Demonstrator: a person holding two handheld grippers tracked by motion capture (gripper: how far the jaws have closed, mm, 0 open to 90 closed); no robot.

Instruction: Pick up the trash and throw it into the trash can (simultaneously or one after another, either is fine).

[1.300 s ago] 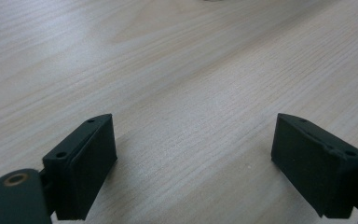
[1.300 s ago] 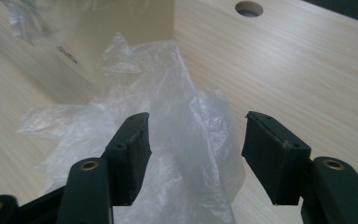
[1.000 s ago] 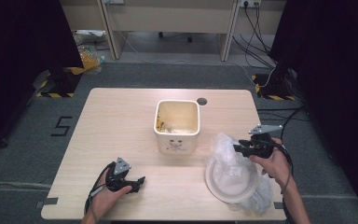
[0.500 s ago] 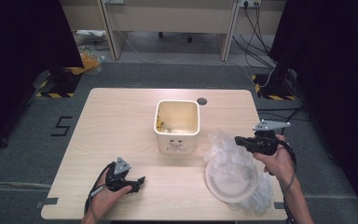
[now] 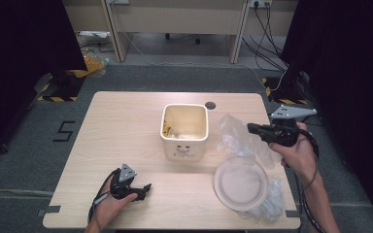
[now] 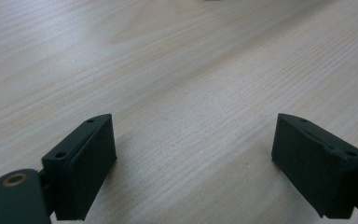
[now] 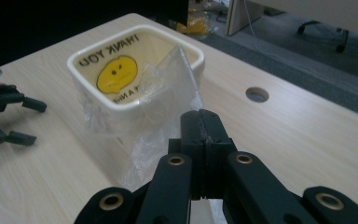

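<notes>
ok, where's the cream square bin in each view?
High view: cream bin at table centre, left of the right tool.
Left gripper view: none of the bin to point to, just wood between the open jaws.
Right gripper view: upper left, beyond the shut tool that pinches the clear plastic bag.
Shared landmark: round table hole.
</notes>
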